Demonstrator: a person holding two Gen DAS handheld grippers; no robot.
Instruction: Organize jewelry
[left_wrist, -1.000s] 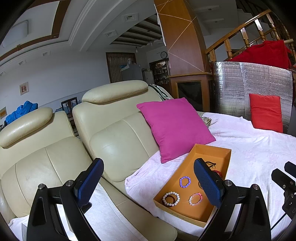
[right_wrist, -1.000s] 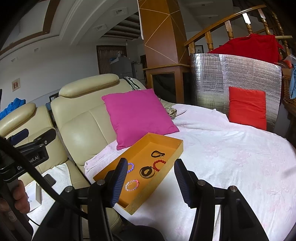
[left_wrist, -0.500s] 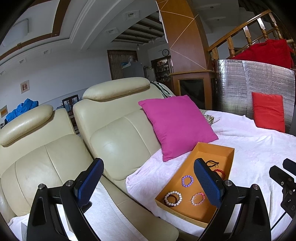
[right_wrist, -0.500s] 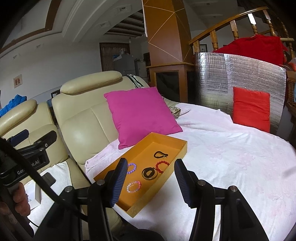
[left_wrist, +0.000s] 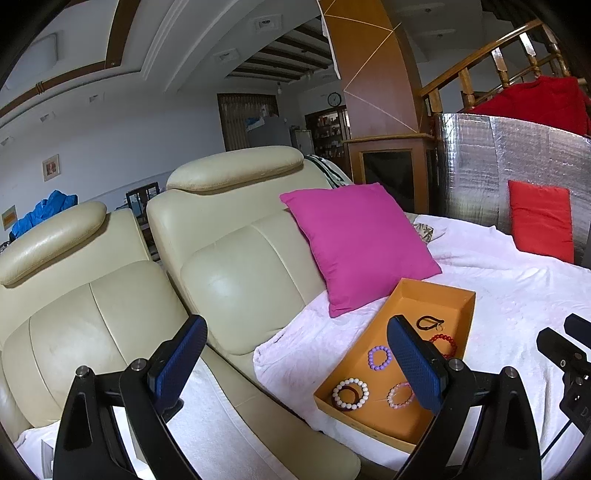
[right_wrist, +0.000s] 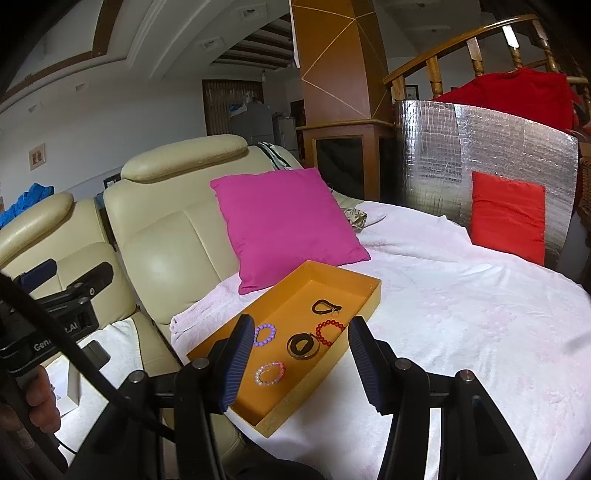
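Note:
An orange tray (right_wrist: 364, 286) (left_wrist: 467, 306) lies on a white cloth. It holds a purple bead bracelet (right_wrist: 265, 333) (left_wrist: 379, 357), a pink bead bracelet (right_wrist: 270, 373) (left_wrist: 399, 396), a red bead bracelet (right_wrist: 328, 332) (left_wrist: 445, 341), a dark bangle (right_wrist: 303, 345), a black cord (right_wrist: 325, 306) (left_wrist: 428, 324) and a white bead bracelet (left_wrist: 350, 393). My left gripper (left_wrist: 295, 363) is open and empty, left of the tray. My right gripper (right_wrist: 301, 363) is open and empty, just in front of the tray.
A magenta cushion (right_wrist: 286, 225) (left_wrist: 356, 245) leans on the cream sofa (left_wrist: 229, 266) behind the tray. A red cushion (right_wrist: 508, 216) rests against a silver foil panel (right_wrist: 480, 147) at the back right. The white cloth (right_wrist: 461, 314) spreads right of the tray.
Both views have drawn slightly nearer the tray and shifted; the tray sits a little farther right in each. Both grippers stay open and empty.

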